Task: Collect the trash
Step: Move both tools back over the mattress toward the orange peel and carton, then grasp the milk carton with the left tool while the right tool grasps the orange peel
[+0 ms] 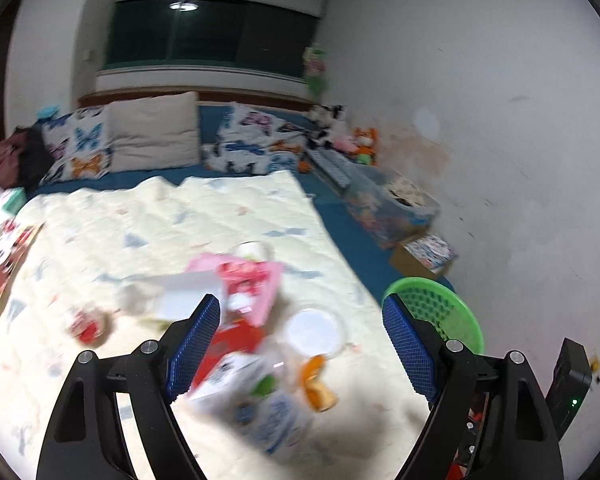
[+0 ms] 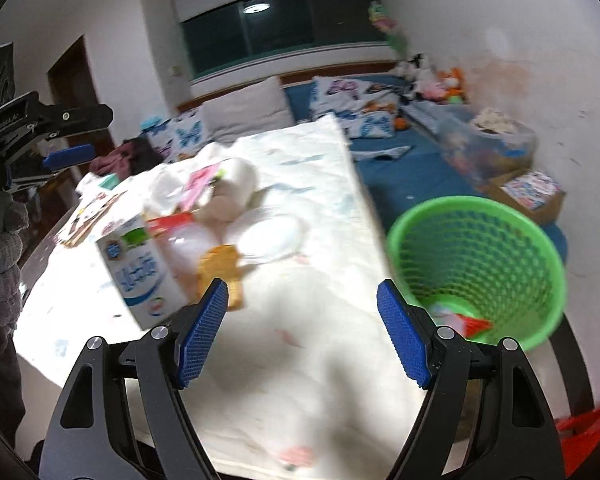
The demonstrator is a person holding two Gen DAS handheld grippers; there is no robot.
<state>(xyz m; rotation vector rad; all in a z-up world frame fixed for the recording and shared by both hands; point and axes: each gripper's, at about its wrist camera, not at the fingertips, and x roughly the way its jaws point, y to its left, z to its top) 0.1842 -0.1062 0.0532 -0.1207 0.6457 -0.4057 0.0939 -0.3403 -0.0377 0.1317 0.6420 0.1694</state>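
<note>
Both tongs stand apart and hold nothing: the left tongs [image 1: 300, 320] hover over the blurred trash pile [image 1: 256, 320] on the cream-covered counter [image 1: 140, 216], the right tongs [image 2: 302, 304] over bare cloth between pile and green basket [image 2: 476, 256]. The basket sits just beside the counter's edge with 1 red scrap [image 2: 474, 325] inside.

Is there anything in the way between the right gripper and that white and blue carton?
Nothing visible blocks it. The right gripper is open and empty above bare blanket. The white and blue carton stands ahead to its left, at the near edge of the trash pile, an orange wrapper beside it.
</note>
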